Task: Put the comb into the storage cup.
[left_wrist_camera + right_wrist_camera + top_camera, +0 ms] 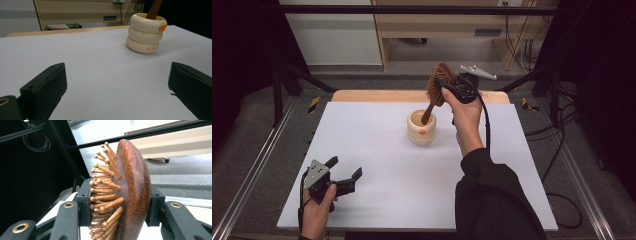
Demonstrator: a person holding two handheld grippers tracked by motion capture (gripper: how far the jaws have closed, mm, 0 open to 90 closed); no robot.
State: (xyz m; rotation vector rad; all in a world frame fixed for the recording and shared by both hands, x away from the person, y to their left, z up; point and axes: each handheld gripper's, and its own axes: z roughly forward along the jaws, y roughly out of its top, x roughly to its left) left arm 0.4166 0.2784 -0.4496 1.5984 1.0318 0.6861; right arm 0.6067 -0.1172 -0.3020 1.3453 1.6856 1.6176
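The right tongs [446, 86] grip the wooden hairbrush [439, 85] by its head; its handle slants down toward 7 o'clock into the cream cup [421, 128] at mid-surface [377, 150]. The left tongs [344, 174] rest open at 7 o'clock.

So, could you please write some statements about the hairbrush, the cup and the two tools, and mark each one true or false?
1. The right tool is shut on the head of the hairbrush. True.
2. The hairbrush lies flat on the table. False: it stands tilted, with its handle down inside the cup.
3. The left tool is open and holds nothing. True.
4. The cup is dark blue. False: it is cream, shaped like stacked rings, with a small orange mark.
5. The left tool touches the cup. False: it is well apart from it, near the front left of the table.
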